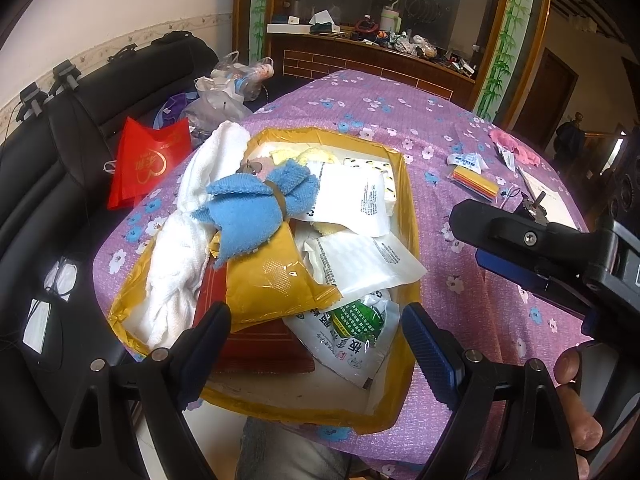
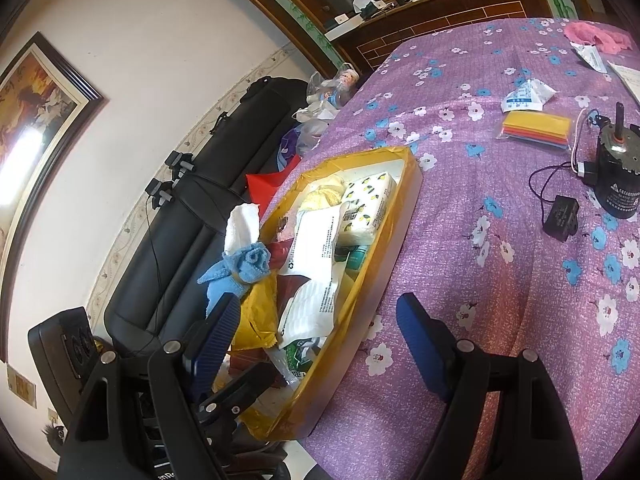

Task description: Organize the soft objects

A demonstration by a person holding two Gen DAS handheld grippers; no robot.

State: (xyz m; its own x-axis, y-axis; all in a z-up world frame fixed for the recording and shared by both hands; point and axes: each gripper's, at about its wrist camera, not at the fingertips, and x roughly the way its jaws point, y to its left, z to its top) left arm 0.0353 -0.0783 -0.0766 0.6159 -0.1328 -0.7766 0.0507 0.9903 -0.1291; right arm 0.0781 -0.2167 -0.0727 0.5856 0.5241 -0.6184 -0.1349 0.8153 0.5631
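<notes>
A shallow box with yellow-taped walls sits on the purple flowered tablecloth, also in the right wrist view. It holds a white towel, a blue cloth tied with a band, a yellow pouch, white packets and a green-and-white bag. My left gripper is open and empty, just above the box's near end. My right gripper is open and empty, over the box's right wall; it shows in the left wrist view to the right of the box.
A pink cloth, a small white packet, a pack of coloured sheets and a black motor with wires lie on the table to the right. A black sofa with a red bag stands to the left.
</notes>
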